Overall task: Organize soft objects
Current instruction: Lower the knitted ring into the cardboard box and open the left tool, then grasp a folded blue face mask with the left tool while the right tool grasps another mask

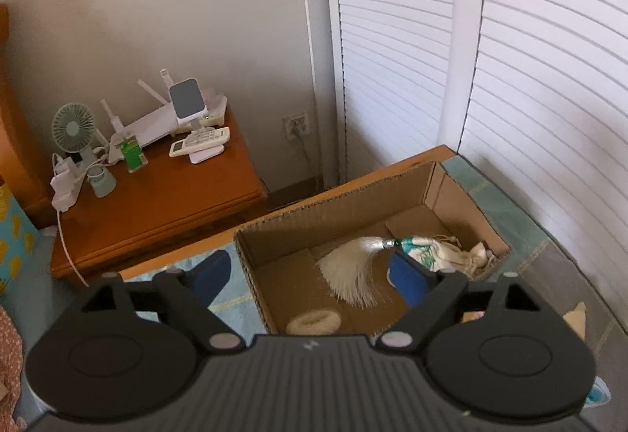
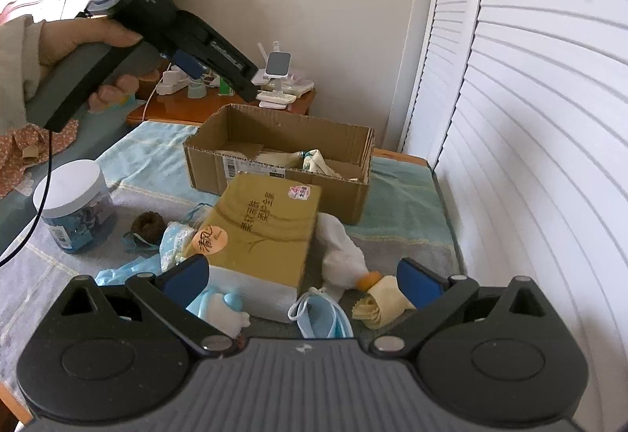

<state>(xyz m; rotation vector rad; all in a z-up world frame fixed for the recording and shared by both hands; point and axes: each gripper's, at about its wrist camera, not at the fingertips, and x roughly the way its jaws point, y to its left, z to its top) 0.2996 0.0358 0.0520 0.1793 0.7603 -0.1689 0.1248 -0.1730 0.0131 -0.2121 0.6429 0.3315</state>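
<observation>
One cardboard box [image 1: 353, 227] is sitting mid-frame, holding one white tassel [image 1: 353, 271], one printed pouch [image 1: 424, 249] and one fuzzy ring [image 1: 314, 322]. Your left gripper [image 1: 314, 275] is hanging apart over its near wall, holding nothing. Your right gripper [image 2: 302, 275] is spreading wide over one yellow packet [image 2: 267, 231], one plush duck [image 2: 341, 255] and one face mask [image 2: 325, 318].

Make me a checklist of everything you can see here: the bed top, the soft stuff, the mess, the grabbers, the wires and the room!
Surface: blue checked blanket.
Job's things: open cardboard box holds a white tassel, patterned pouch and fluffy ring; white plush duck and face mask lie outside.
Clutter: yellow box, lidded jar.
Grippers: left gripper open above the box, empty; right gripper open, empty.
Cables: white cord hanging off nightstand.
Surroundings: louvred doors, desk fan.
</observation>
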